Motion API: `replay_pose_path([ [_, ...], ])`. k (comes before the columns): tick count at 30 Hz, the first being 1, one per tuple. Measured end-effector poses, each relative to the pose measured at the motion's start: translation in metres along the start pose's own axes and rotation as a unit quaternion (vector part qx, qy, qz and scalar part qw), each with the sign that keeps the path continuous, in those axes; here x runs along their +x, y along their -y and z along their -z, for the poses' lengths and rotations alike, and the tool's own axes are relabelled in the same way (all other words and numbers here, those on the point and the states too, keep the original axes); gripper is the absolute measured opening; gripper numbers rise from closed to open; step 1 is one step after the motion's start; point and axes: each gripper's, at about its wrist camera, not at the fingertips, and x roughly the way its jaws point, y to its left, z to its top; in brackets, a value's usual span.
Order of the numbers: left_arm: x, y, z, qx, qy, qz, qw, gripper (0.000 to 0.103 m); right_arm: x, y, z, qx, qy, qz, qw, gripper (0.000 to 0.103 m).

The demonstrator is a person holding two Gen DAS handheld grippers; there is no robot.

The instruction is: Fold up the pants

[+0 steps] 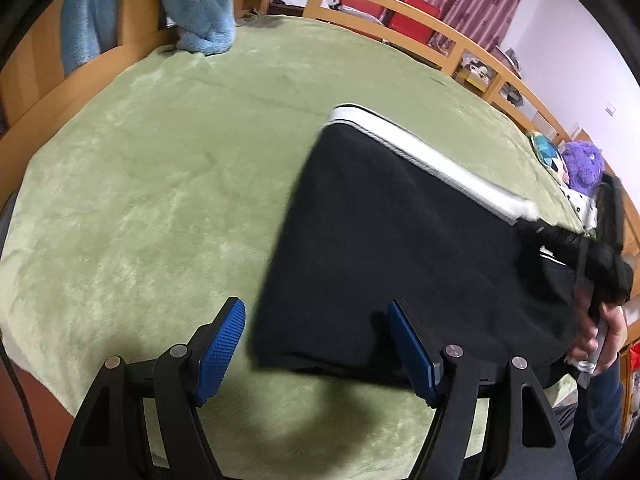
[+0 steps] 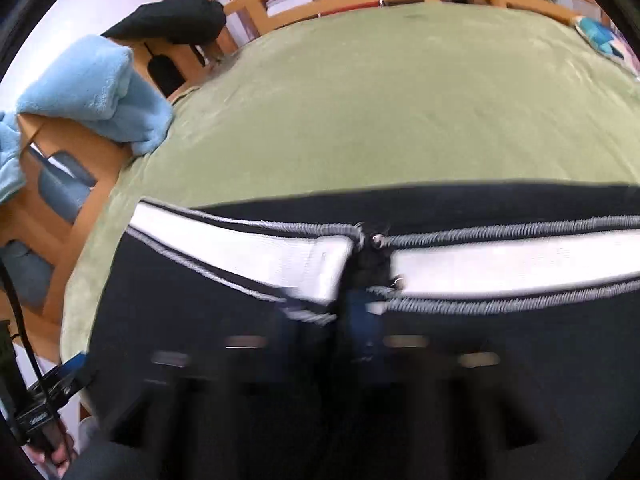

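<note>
Black pants (image 1: 400,248) with a white band (image 1: 432,160) along their far edge lie folded on the green blanket (image 1: 160,160). My left gripper (image 1: 316,308) is open just above the pants' near left corner; its blue pads (image 1: 224,332) touch nothing. At the right end of the band, my right gripper (image 1: 536,224) sits with a hand (image 1: 600,332) behind it. In the blurred right wrist view the white band (image 2: 248,248) bunches up where my right gripper (image 2: 356,300) pinches it, shut on the fabric.
A wooden bed rail (image 1: 400,4) runs around the bed. A light blue fleece (image 1: 200,12) hangs over the far left corner, with a black garment (image 2: 176,20) on the rail beside it. A purple plush toy (image 1: 584,164) and a patterned cushion (image 1: 546,148) lie at the right.
</note>
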Motion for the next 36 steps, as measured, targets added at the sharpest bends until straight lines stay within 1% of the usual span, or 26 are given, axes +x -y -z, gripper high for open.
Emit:
replay_pose_path([
  [2,-0.005,-0.004,0.005,-0.005,0.013,0.008,0.9999,0.072,-0.012,0.012,-0.003,0.032,0.040,-0.026,0.998,0.019],
  [3,-0.008,-0.007,0.009,-0.009,0.022,0.013,0.9996,0.072,-0.011,0.017,-0.003,0.050,0.040,-0.028,0.998,0.020],
  [4,-0.010,-0.009,0.010,-0.011,0.024,0.015,0.9995,0.072,-0.006,0.018,-0.003,0.052,0.026,-0.021,0.998,0.021],
  [5,-0.012,-0.011,0.013,-0.013,0.026,0.018,0.9994,0.072,-0.002,0.017,-0.001,0.046,0.014,-0.009,0.999,0.026],
  [6,-0.012,-0.013,0.015,-0.017,0.022,0.026,0.9993,0.072,-0.003,0.012,0.002,0.028,0.007,0.009,1.000,0.036],
  [8,-0.010,-0.016,0.015,-0.023,0.013,0.044,0.9987,0.072,-0.015,0.006,0.011,-0.001,0.001,0.031,1.000,0.048],
  [9,-0.006,-0.017,0.014,-0.028,0.006,0.058,0.9979,0.072,-0.028,0.006,0.018,-0.005,0.010,0.037,0.999,0.048],
  [10,-0.004,-0.017,0.014,-0.031,0.002,0.063,0.9975,0.072,-0.044,0.008,0.028,0.000,0.026,0.037,0.999,0.048],
  [11,0.000,-0.019,0.012,-0.039,-0.004,0.071,0.9967,0.072,-0.055,0.009,0.034,0.005,0.036,0.029,0.999,0.050],
  [13,0.011,-0.022,0.009,-0.066,-0.016,0.091,0.9935,0.072,-0.080,0.011,0.058,0.014,0.052,-0.018,0.998,0.053],
  [14,0.015,-0.024,0.007,-0.078,-0.018,0.100,0.9918,0.072,-0.086,0.008,0.073,0.014,0.053,-0.040,0.998,0.055],
  [15,0.021,-0.026,0.006,-0.092,-0.019,0.103,0.9903,0.072,-0.087,0.004,0.083,0.009,0.047,-0.046,0.998,0.055],
  [17,0.030,-0.027,0.007,-0.109,-0.019,0.100,0.9889,0.072,-0.081,0.000,0.109,-0.012,0.020,-0.031,0.999,0.055],
  [19,0.035,-0.025,0.009,-0.112,-0.012,0.105,0.9881,0.072,-0.067,-0.001,0.128,-0.029,0.008,0.004,1.000,0.056],
  [21,0.038,-0.020,0.008,-0.112,-0.009,0.101,0.9885,0.071,-0.064,-0.006,0.129,-0.034,0.018,0.013,0.999,0.061],
  [24,0.040,-0.013,0.005,-0.117,-0.008,0.080,0.9898,0.071,-0.061,-0.011,0.125,-0.014,0.015,0.026,0.999,0.062],
  [25,0.038,-0.010,0.005,-0.114,-0.005,0.072,0.9909,0.060,-0.065,-0.012,0.127,-0.009,0.016,0.026,0.999,0.062],
  [26,0.036,-0.009,0.004,-0.108,0.001,0.063,0.9921,0.056,-0.068,-0.012,0.127,-0.008,0.017,0.026,0.999,0.062],
  [28,0.029,-0.006,0.002,-0.098,0.010,0.056,0.9935,0.034,-0.075,-0.013,0.129,-0.004,0.020,0.025,0.999,0.062],
  [30,0.018,-0.005,0.000,-0.088,0.019,0.062,0.9940,0.024,-0.089,-0.011,0.131,-0.001,0.027,0.024,0.999,0.062],
  [32,0.004,0.001,-0.005,-0.079,0.033,0.065,0.9942,0.022,-0.099,-0.008,0.133,-0.003,0.029,0.029,0.999,0.062],
  [34,-0.014,0.015,-0.013,-0.055,0.053,0.054,0.9956,0.020,-0.110,-0.001,0.136,-0.001,0.035,0.028,0.999,0.062],
  [36,-0.031,0.031,-0.019,-0.039,0.073,0.050,0.9953,0.020,-0.118,0.005,0.135,0.004,0.042,0.036,0.998,0.062],
])
